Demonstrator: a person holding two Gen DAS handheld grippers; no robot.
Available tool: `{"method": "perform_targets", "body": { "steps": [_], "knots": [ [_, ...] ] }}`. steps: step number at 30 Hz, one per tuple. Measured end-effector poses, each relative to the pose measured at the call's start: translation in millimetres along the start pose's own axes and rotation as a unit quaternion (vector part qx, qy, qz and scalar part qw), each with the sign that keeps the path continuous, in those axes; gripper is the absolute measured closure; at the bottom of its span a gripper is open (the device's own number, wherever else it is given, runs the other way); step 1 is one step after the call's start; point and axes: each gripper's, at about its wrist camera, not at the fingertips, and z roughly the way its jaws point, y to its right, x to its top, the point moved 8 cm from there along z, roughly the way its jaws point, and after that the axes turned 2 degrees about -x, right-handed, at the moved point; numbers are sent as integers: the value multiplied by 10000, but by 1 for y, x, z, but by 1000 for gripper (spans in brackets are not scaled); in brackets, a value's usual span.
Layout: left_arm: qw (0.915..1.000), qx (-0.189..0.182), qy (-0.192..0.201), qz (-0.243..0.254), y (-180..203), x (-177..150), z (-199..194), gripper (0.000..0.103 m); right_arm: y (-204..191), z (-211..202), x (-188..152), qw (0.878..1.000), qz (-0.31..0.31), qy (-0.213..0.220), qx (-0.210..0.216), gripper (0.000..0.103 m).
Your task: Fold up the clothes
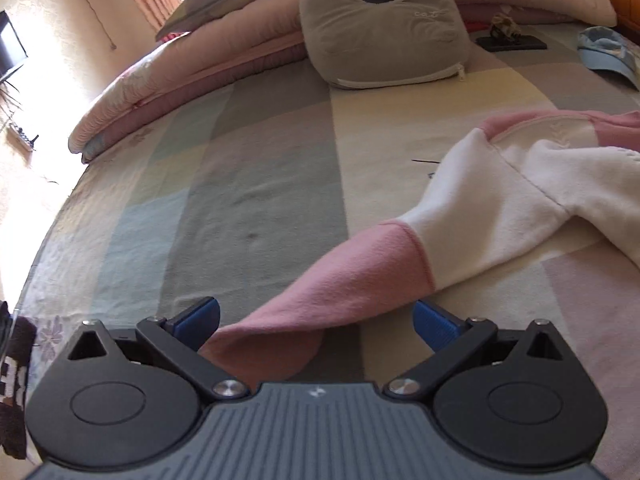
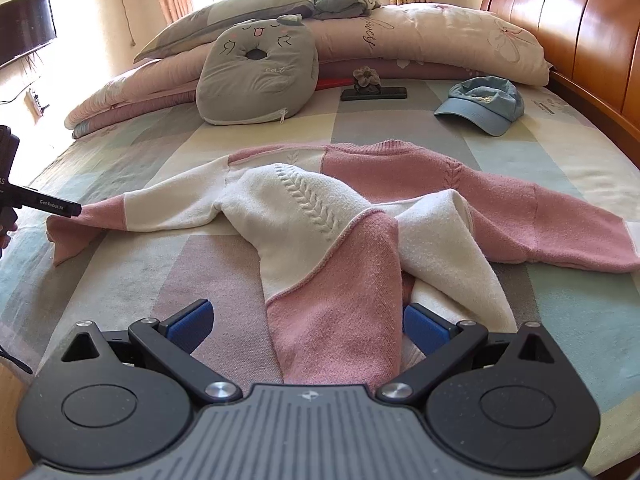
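Note:
A pink and white knit sweater [image 2: 400, 168] lies rumpled on the checked bedsheet [image 2: 132, 264], with both sleeves spread sideways and its lower part bunched toward me. My right gripper [image 2: 307, 324] is open, and the pink hem [image 2: 340, 320] runs between its blue pads [image 2: 190, 322]. My left gripper [image 1: 316, 322] is also open, with the pink cuff of the left sleeve [image 1: 360, 276] lying between its fingers. In the right wrist view the left gripper's black body [image 2: 40, 204] sits at the far left by that cuff [image 2: 68, 232].
A grey cat cushion [image 2: 256, 76] leans on folded pink quilts [image 2: 420, 40] at the back. A blue cap [image 2: 480, 104] and a dark phone [image 2: 374, 93] lie beyond the sweater. A wooden headboard [image 2: 568, 32] bounds the right; a dark screen [image 2: 24, 24] hangs on the left wall.

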Motion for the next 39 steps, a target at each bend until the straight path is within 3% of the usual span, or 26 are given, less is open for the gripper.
{"method": "perform_targets", "body": {
  "steps": [3,7,13,19,24,28,32,39],
  "knots": [
    [9966,-781,-59,267,34,-17,4,1,1,4,-2,9999,91,-70,34,0],
    [9928,-1182,-89,154,54,-32,29,1,-6,12,-8,9997,17,-228,81,0],
    [9824,-1754,333,-542,50,-31,65,1,-7,16,-12,9995,-8,-325,-1,0],
    [9816,-1564,1049,-315,50,-17,79,1,-4,25,-15,9988,24,-481,-97,0],
    [9809,-1372,1345,-310,36,-2,88,1,-8,32,-16,9983,-61,-574,-126,0],
    [9802,-991,1589,-649,-5,6,90,1,-7,35,-15,9980,-64,-611,-162,0],
    [9814,-296,1744,-742,-50,12,84,1,-6,41,-16,9976,-40,-675,-177,0],
    [9763,459,1691,-1270,-120,3,67,1,-10,49,-18,9969,-68,-769,-140,0]
  ]
}}
